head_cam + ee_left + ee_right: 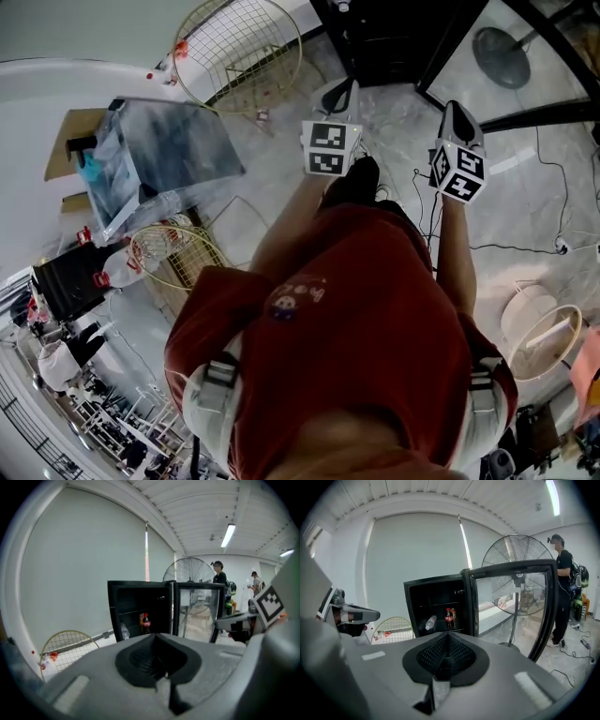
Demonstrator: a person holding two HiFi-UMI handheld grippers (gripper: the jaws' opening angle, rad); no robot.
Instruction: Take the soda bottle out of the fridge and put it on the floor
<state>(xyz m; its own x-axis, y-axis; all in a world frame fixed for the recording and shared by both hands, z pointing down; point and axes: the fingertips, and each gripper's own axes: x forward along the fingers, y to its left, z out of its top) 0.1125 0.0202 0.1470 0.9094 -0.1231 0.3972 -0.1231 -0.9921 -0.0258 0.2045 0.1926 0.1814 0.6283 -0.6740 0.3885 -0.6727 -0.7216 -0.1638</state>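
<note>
The left gripper (156, 637) has its jaws pressed together with nothing between them. The right gripper (447, 637) also has its jaws fully together and holds nothing. In the head view both grippers sit in the upper middle of the frame, side by side and apart, above the pale marble floor (394, 122).

The small black fridge (436, 592) stands at the centre of both gripper views, its glass door (469, 606) swung open to the right. The dark soda bottle with a red label (449, 619) stands upright on the fridge's shelf, just beside an orange can (453, 615) on its right. A clear plastic bottle (431, 622) lies tilted on the same shelf, to the left. A large round pedestal fan (520, 555) shows behind the door.
</note>
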